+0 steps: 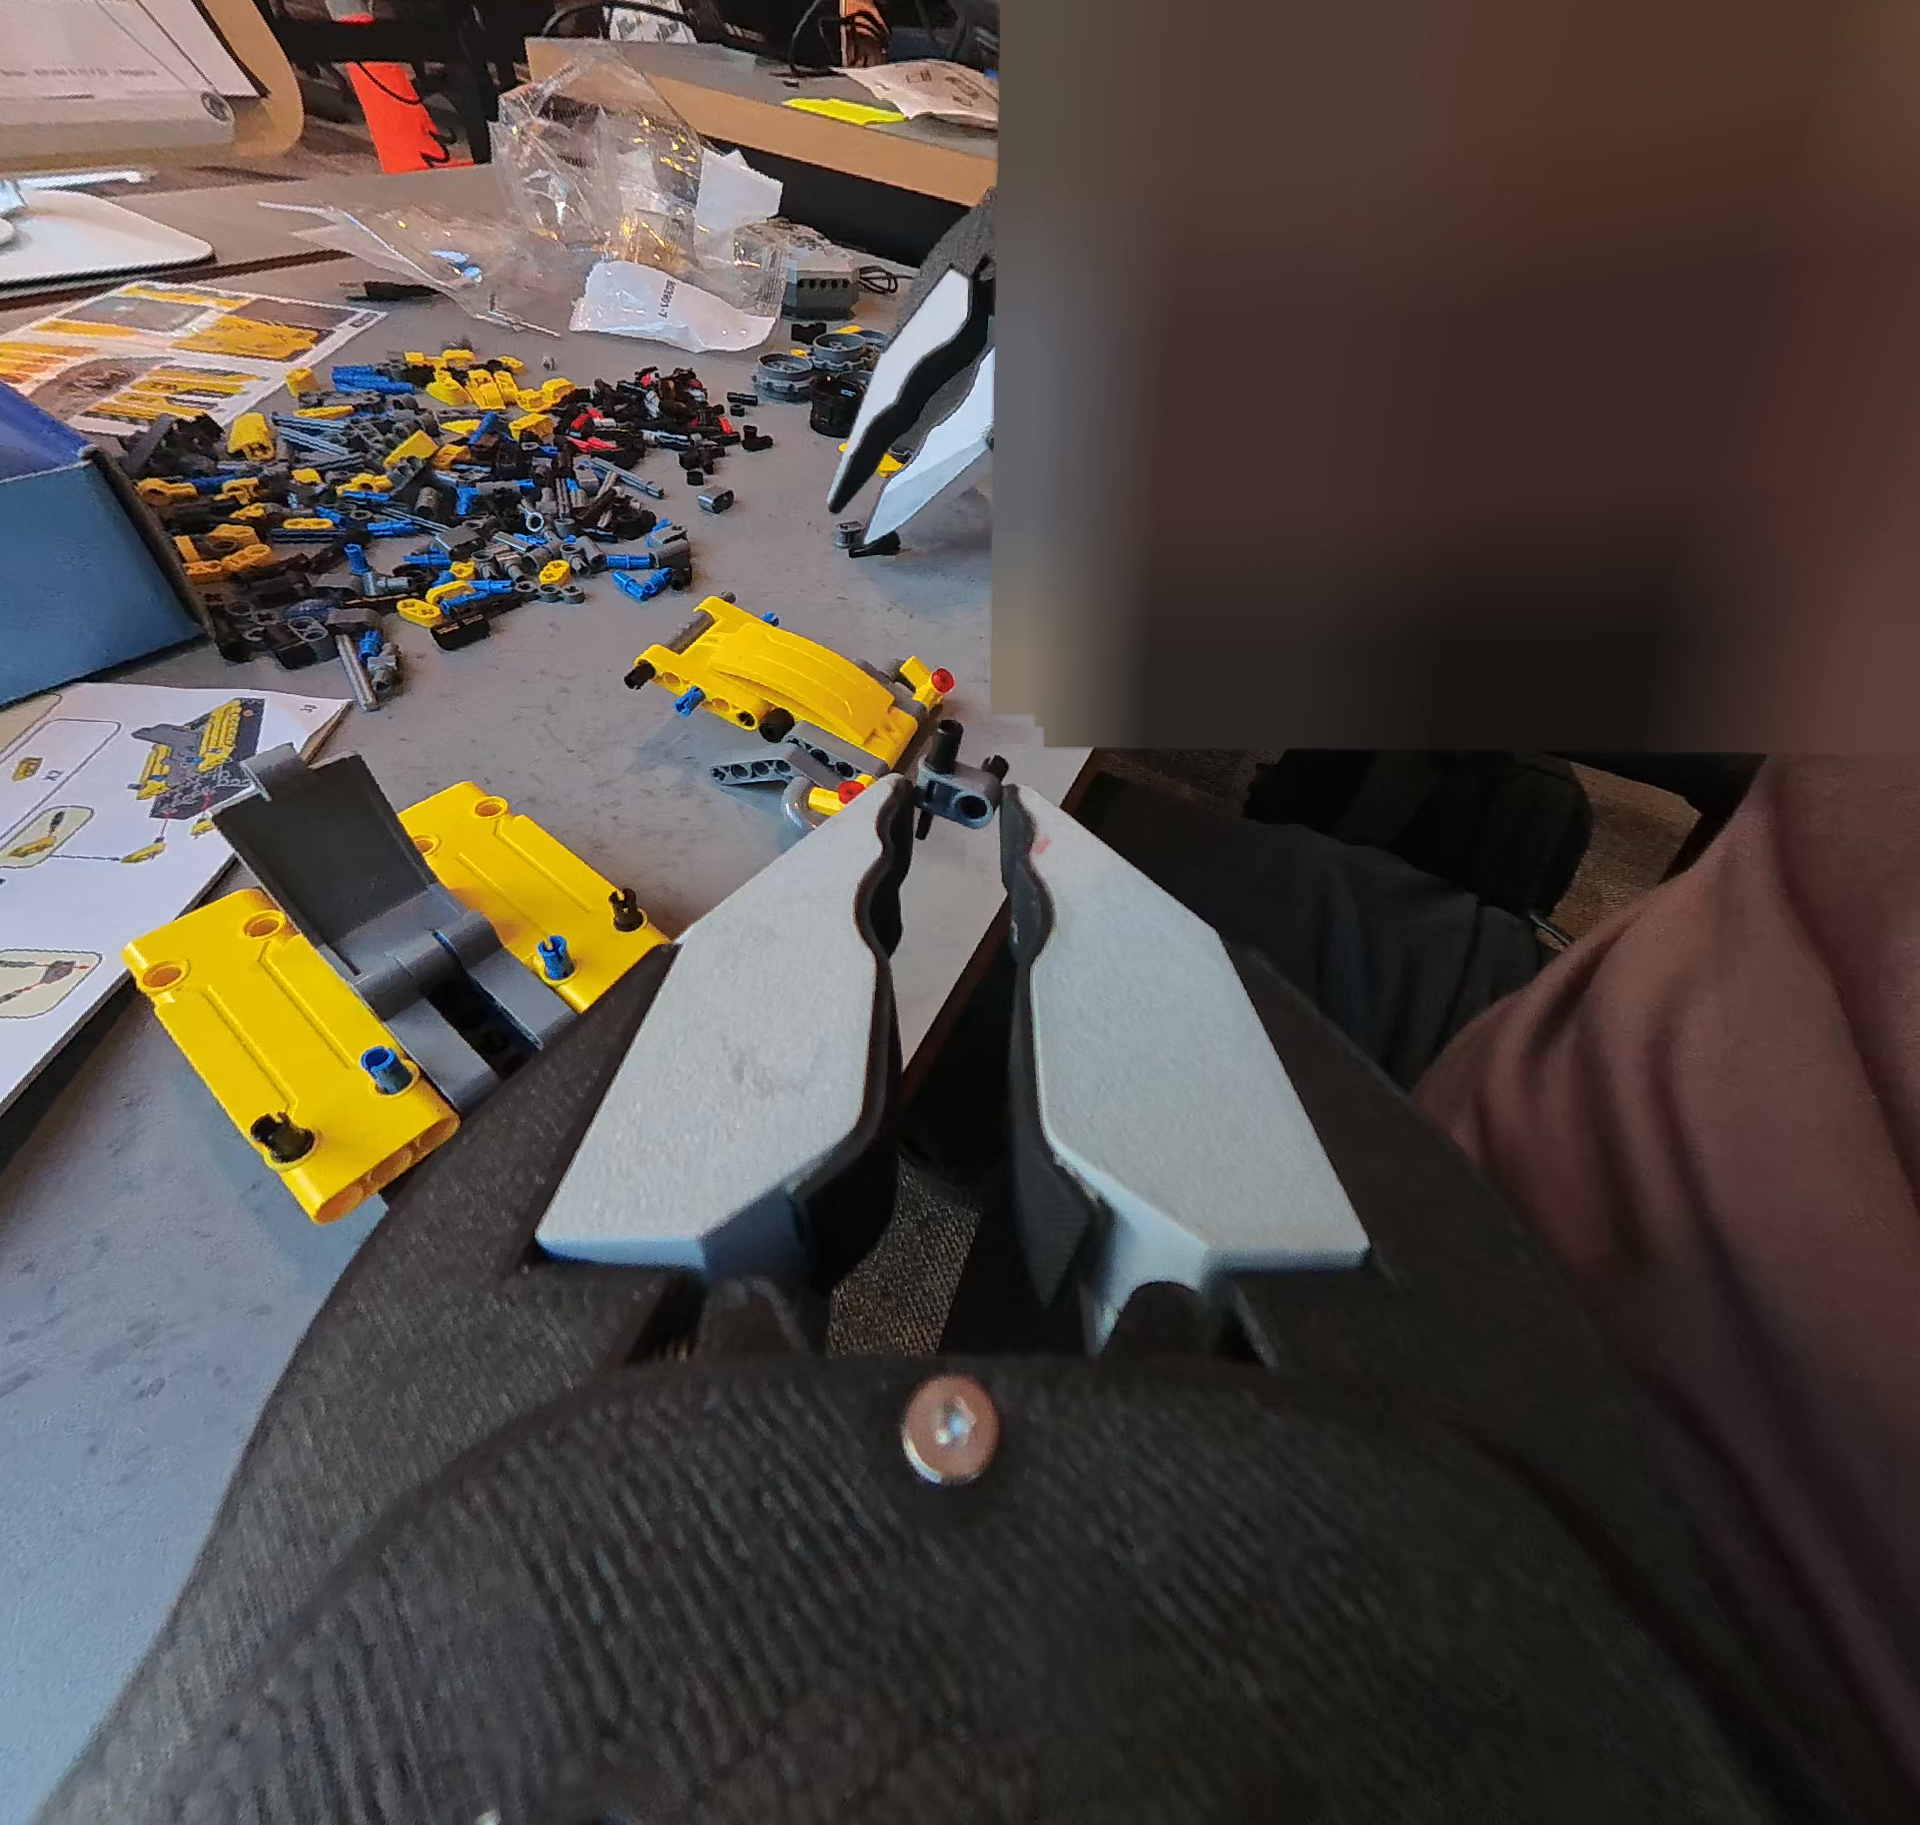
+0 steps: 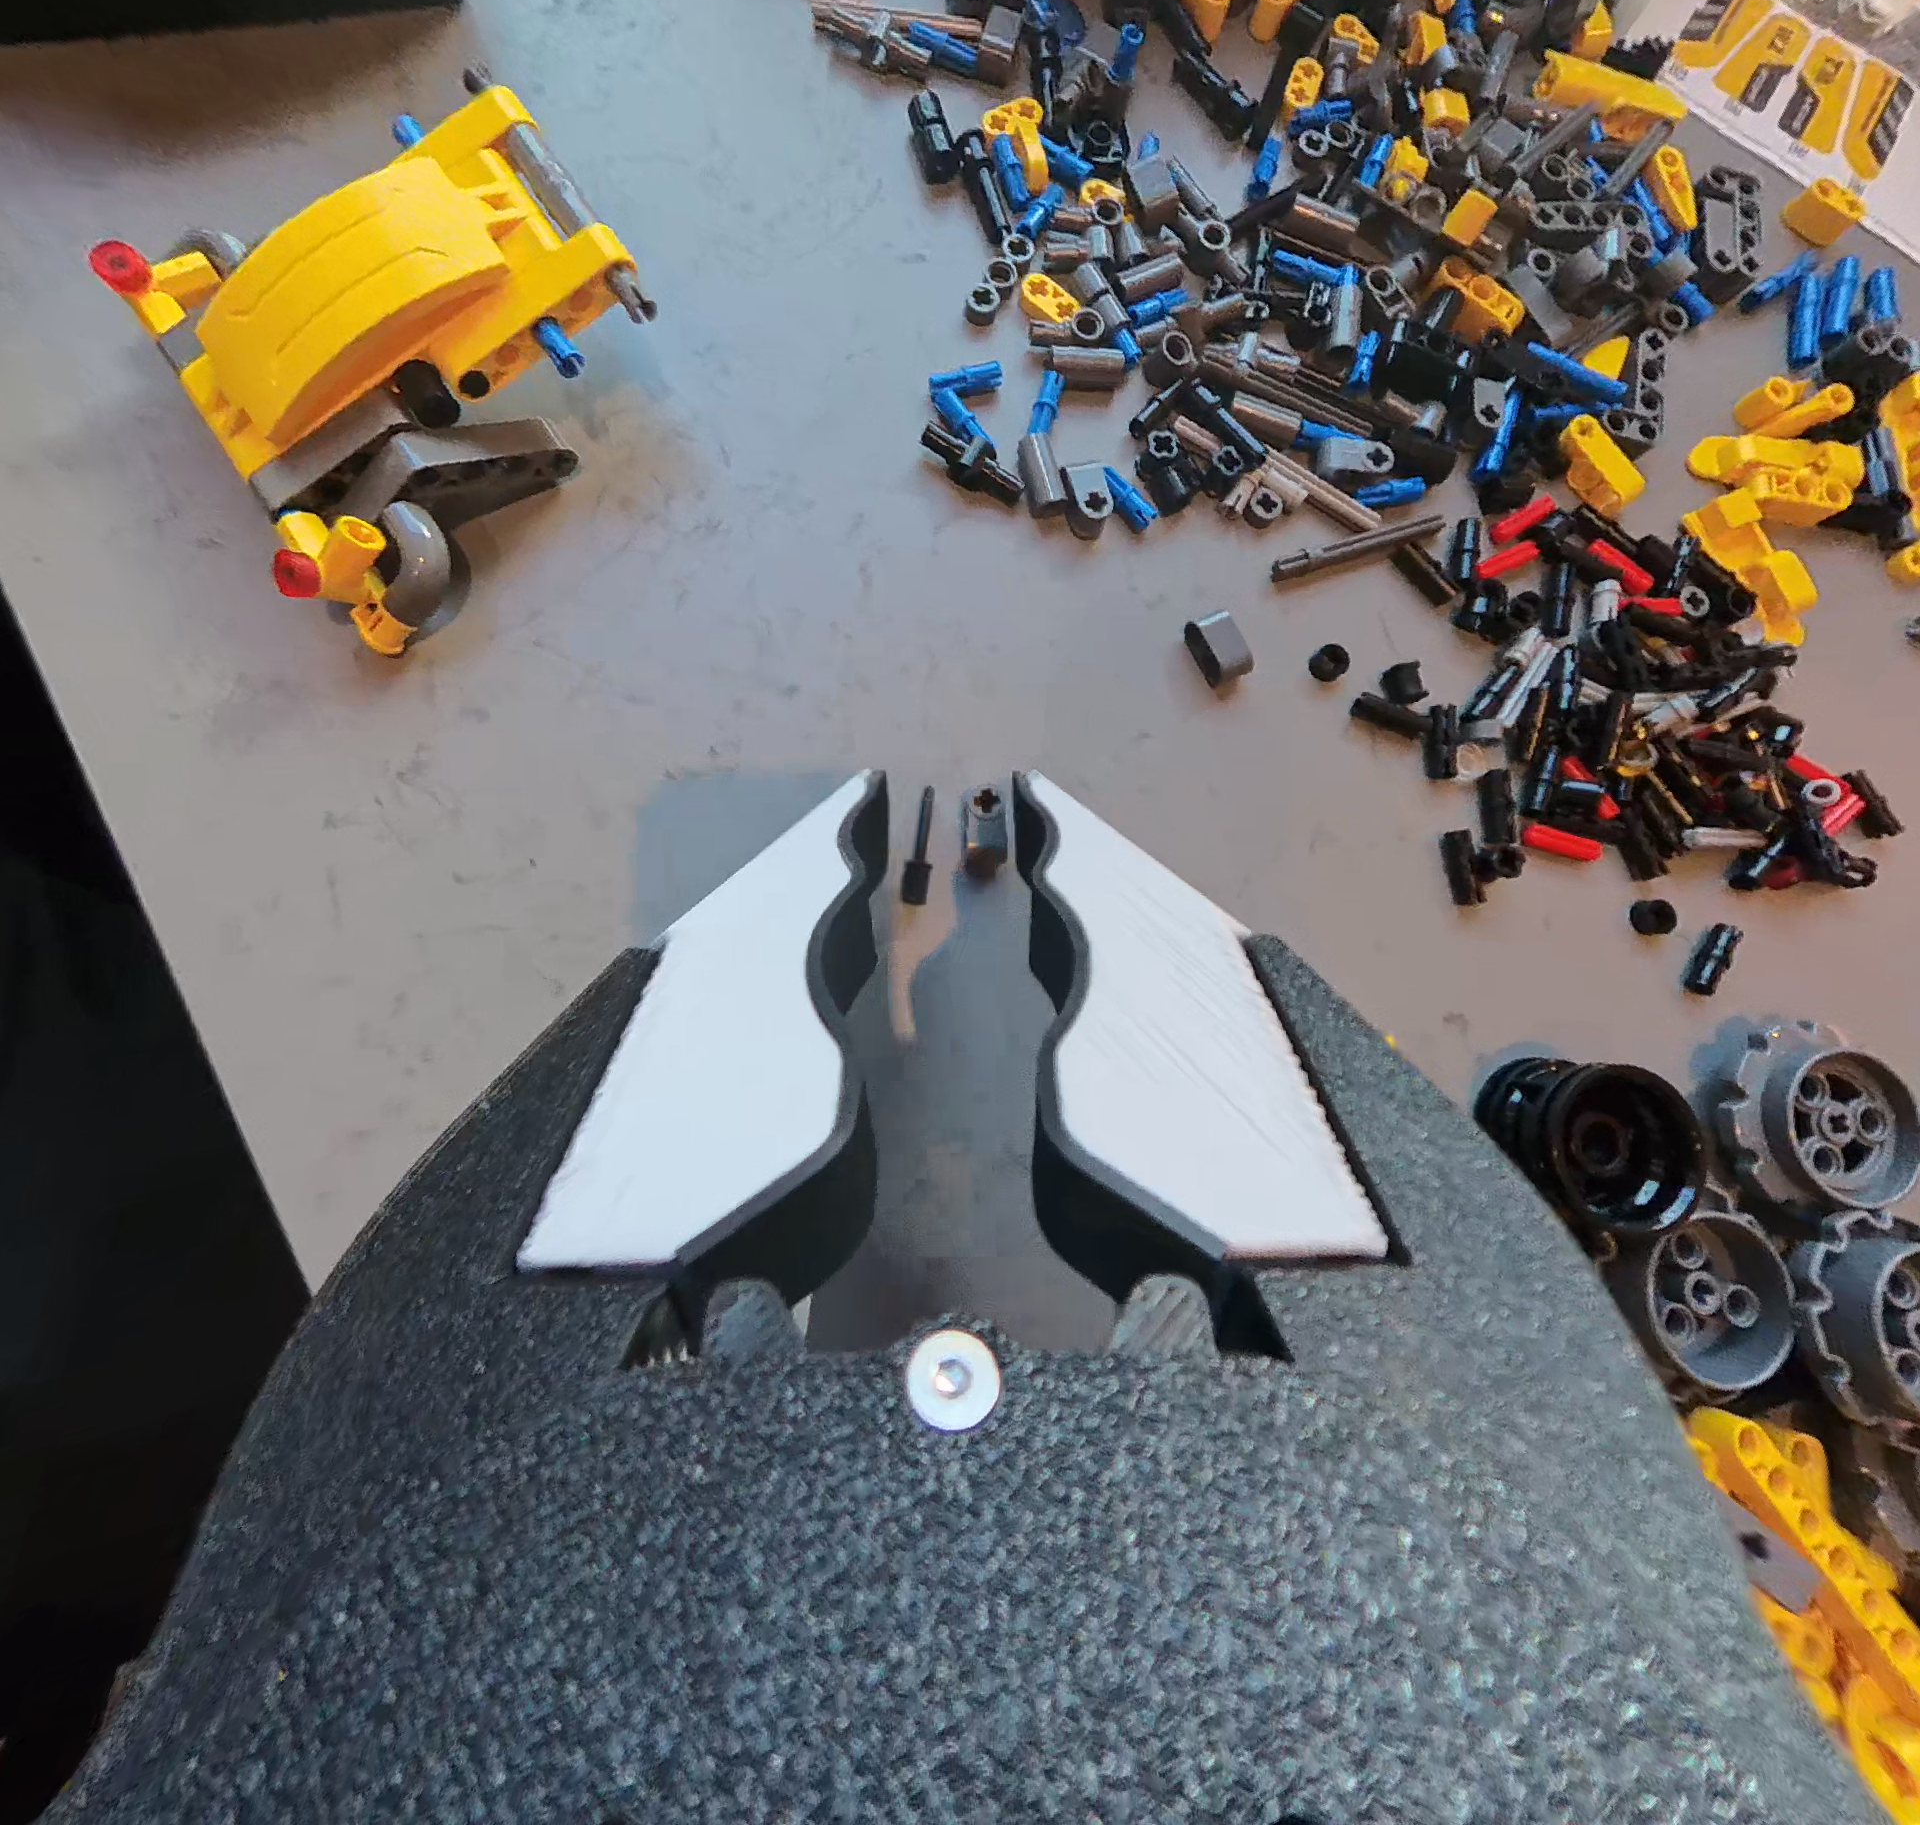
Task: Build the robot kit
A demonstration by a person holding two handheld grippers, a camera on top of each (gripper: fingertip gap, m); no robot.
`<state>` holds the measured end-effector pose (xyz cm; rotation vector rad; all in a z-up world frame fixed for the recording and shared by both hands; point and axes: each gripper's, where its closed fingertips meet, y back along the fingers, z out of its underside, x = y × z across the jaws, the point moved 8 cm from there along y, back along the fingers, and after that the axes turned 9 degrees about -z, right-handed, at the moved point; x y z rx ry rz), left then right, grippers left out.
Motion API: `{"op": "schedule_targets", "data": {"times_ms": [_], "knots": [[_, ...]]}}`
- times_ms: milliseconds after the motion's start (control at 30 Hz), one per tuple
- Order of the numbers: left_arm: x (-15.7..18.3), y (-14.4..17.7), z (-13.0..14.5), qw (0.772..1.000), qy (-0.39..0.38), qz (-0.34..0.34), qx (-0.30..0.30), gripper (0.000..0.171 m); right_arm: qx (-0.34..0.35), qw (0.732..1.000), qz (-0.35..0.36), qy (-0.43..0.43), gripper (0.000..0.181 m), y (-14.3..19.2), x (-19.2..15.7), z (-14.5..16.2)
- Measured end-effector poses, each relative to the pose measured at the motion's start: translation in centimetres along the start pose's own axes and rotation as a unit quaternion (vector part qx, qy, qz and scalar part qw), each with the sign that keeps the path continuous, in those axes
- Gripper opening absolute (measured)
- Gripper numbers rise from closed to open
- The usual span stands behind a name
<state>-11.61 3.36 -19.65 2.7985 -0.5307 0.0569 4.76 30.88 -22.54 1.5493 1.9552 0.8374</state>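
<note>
The left gripper [image 1: 954,796] was clamped on a small grey connector with black pins [image 1: 956,776]. The right gripper [image 2: 950,788], fingers apart, straddled a thin black pin [image 2: 918,845] and grey bush [image 2: 983,828]; closure risked pinching both. At 10 o'clock lay the yellow curved-panel assembly [image 2: 364,341].

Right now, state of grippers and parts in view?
left gripper, shut on grey connector
right gripper, open, black pin and grey bush lying between fingers
yellow sub-assembly, assembled, resting on table
plastic bag, crumpled, on table
</note>
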Motion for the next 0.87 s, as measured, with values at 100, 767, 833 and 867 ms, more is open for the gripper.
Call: {"op": "schedule_targets", "data": {"times_ms": [100,767,833,867], "knots": [[0.0,0.1,0.0,1.000,-0.003,-0.002,-0.001,0.014,0.003,1.000,-0.001,0.010,0.028,0.6,-0.6,-1.1],[-0.3,0.8,0.5,1.000,0.000,-0.019,0.006,0.014,-0.121,0.950,-0.169,0.232,0.080,-6.2,-7.5,-8.4],[-0.2,0.8,0.6,1.000,-0.002,-0.025,0.008,0.014,-0.133,0.944,-0.174,0.248,0.080,-5.9,-7.3,-8.2],[-0.2,0.9,0.6,1.000,-0.003,-0.030,0.010,0.014,-0.136,0.939,-0.175,0.262,0.080,-5.7,-7.2,-8.0]]}}
